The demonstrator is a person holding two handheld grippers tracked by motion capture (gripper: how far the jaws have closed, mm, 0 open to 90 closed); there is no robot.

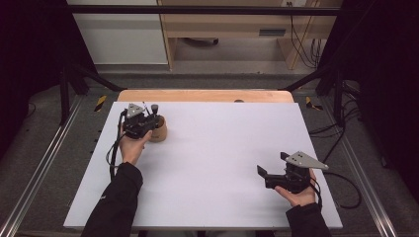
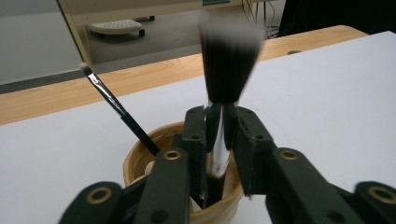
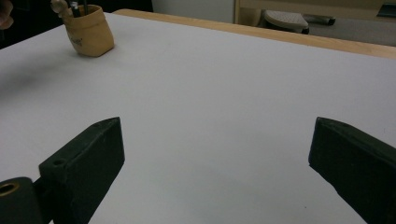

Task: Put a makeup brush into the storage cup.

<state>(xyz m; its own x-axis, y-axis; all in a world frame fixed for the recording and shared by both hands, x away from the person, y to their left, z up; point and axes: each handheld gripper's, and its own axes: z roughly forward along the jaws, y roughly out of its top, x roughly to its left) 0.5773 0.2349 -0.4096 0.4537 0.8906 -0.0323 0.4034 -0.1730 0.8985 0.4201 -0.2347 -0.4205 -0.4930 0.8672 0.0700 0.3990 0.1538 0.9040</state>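
A small wooden cup (image 1: 160,133) stands at the far left of the white table top (image 1: 212,148), and it also appears in the left gripper view (image 2: 135,163) and the right gripper view (image 3: 91,35). In it lean a thin black brush (image 2: 112,102) and a thick powder brush (image 2: 229,65) with a dark, blurred head. My left gripper (image 1: 148,120) hovers over the cup. Its jaws (image 2: 219,126) flank the thick brush's silver ferrule closely without clearly pressing on it. My right gripper (image 1: 272,163) rests near the front right, jaws wide apart (image 3: 217,144) with only bare table between them.
A wooden table edge (image 1: 205,95) runs along the back of the white top. Beyond it are a floor and a wooden cabinet (image 1: 232,24). Black frame bars (image 1: 69,84) and cables (image 1: 346,128) flank the table on both sides.
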